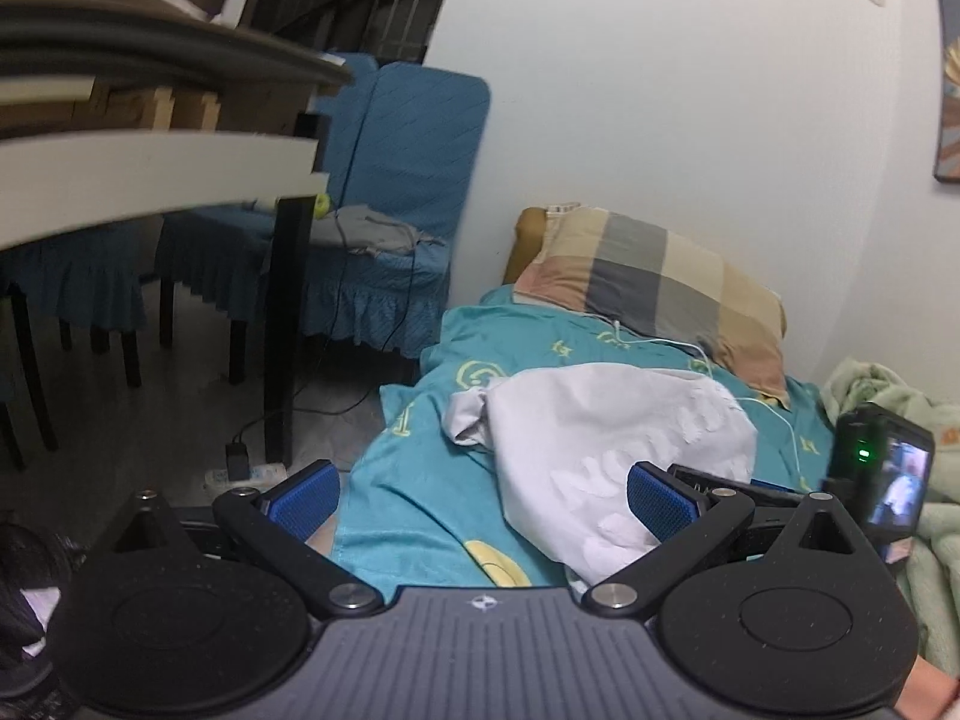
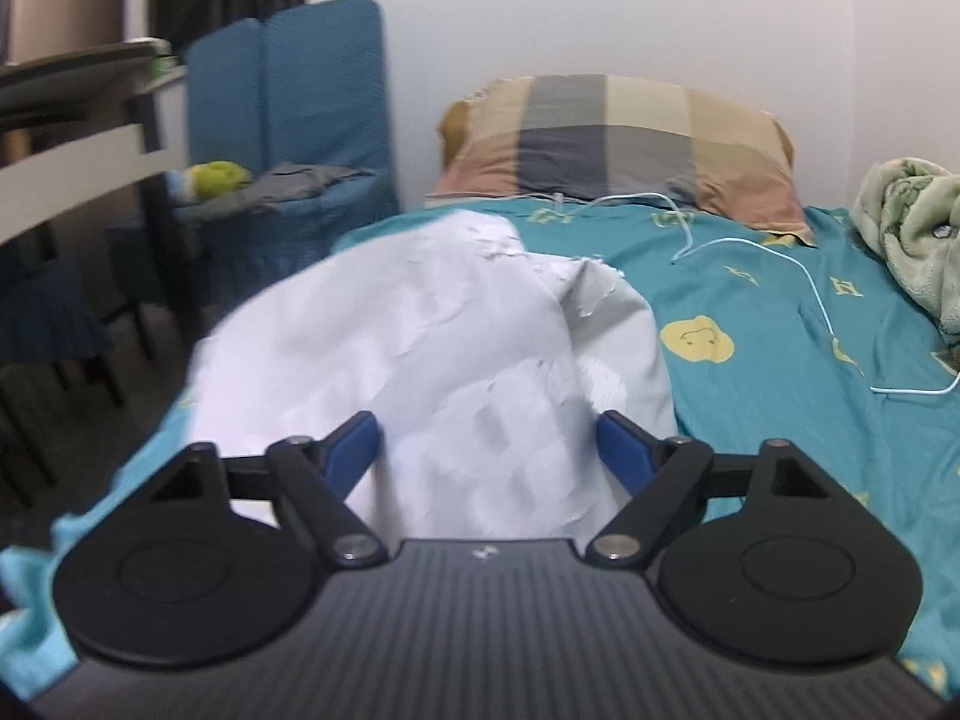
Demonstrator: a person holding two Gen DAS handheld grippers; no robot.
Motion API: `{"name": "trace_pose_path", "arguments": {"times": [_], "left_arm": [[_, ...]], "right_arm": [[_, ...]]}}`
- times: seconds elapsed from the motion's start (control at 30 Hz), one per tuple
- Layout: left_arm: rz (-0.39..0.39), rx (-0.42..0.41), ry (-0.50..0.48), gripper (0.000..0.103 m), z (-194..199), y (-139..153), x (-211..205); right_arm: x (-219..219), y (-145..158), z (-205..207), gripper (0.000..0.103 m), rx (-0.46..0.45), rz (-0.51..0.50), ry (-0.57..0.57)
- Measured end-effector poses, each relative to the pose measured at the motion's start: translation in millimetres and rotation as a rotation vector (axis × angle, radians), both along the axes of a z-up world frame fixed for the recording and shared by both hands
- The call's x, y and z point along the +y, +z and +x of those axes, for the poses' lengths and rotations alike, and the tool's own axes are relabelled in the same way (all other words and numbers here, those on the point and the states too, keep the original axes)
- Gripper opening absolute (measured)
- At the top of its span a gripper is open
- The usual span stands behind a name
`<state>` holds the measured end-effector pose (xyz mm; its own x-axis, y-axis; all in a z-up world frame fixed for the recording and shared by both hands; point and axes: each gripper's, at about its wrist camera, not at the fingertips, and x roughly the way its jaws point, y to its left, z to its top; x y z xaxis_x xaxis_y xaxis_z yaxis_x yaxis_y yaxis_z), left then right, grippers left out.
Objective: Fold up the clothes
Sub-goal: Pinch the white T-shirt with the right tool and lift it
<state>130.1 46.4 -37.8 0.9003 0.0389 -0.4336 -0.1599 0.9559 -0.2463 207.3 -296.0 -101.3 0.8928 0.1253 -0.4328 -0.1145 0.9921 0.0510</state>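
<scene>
Across the teal bedsheet with yellow cartoon prints (image 2: pixel 780 324), a rumpled white cloth garment (image 2: pixel 432 372) lies in a loose heap near the bed's left edge, at about twelve o'clock from both tools. I see the left gripper (image 1: pixel 483 501) with its blue-padded jaws spread wide, holding nothing, the garment lying beyond its right finger. The right gripper (image 2: pixel 487 450) is also spread apart, its two blue pads flanking the near part of the cloth without pinching it. A thin white charging cable (image 2: pixel 798 276) snakes over the sheet at two o'clock, near a plaid pillow (image 2: pixel 618 138). My guess is that a pinch here could catch the sheet along with the garment, or take several layers at once because the cloth is bunched. The heap also sits close to the mattress edge and could slide to the floor.
</scene>
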Motion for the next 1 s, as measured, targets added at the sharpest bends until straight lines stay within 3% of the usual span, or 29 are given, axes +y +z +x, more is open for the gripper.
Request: {"name": "trace_pose_path", "arguments": {"times": [0.07,0.2,0.23,0.43,0.7,0.83,1.0], "left_arm": [[-0.024,0.02,0.002,0.103,5.6,-8.5,7.8],[-0.092,0.033,0.028,0.103,7.5,-15.0,23.0],[-0.118,0.033,0.031,0.103,8.0,-15.4,26.4],[-0.087,-0.026,0.028,0.103,-7.9,-2.5,23.1],[-0.184,-0.055,-0.061,0.103,-29.2,15.4,21.2],[-0.246,-0.022,-0.105,0.103,-34.7,14.5,17.6],[-0.263,0.059,-0.167,0.103,-30.9,2.9,6.9]], "right_arm": [[4.8,-8.0,18.5,0.067,0.006,-0.006,-0.004],[14.2,-20.5,49.8,0.018,0.013,-0.022,-0.007],[16.0,-14.7,43.9,0.014,0.002,-0.038,0.007],[10.4,45.2,-0.3,0.009,-0.069,-0.086,0.06],[-28.6,160.0,-108.6,0.009,-0.185,-0.063,0.107],[-50.9,162.9,-158.4,0.009,-0.014,0.024,0.142],[-72.4,95.6,-174.9,0.01,0.323,0.135,0.094]]}}
